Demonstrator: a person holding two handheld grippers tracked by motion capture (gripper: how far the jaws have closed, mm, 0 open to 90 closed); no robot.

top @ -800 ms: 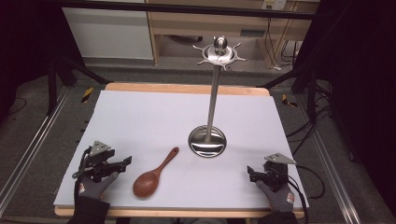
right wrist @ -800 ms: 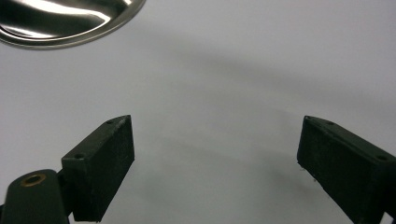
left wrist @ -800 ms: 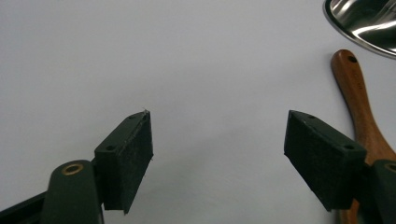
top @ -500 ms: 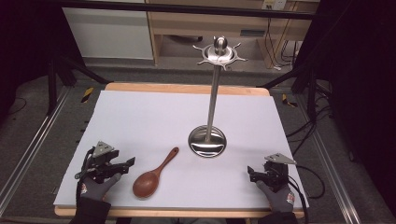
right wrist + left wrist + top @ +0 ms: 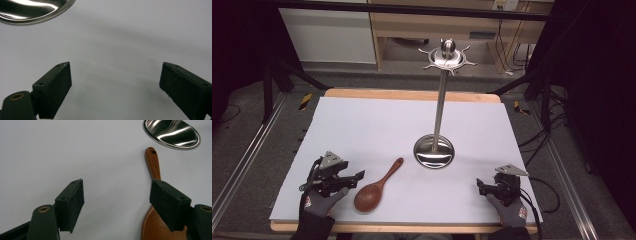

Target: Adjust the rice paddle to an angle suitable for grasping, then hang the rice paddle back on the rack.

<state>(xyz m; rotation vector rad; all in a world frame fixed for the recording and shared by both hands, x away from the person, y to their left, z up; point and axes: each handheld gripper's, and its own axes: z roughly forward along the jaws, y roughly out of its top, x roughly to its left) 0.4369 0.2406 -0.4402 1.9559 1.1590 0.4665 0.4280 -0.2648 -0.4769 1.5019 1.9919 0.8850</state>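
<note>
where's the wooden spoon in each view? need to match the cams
High view: spoon lies low and left of centre, beside the left gripper.
Left gripper view: spoon at right, its bowl partly behind the right-hand jaw.
Right gripper view: not in it.
Shared landmark: the steel stand base.

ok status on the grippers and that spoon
Left gripper open beside wooden spoon, not gripping. Right gripper open, nothing between its jaws. Spoon flat on table, nothing in the way.
</note>
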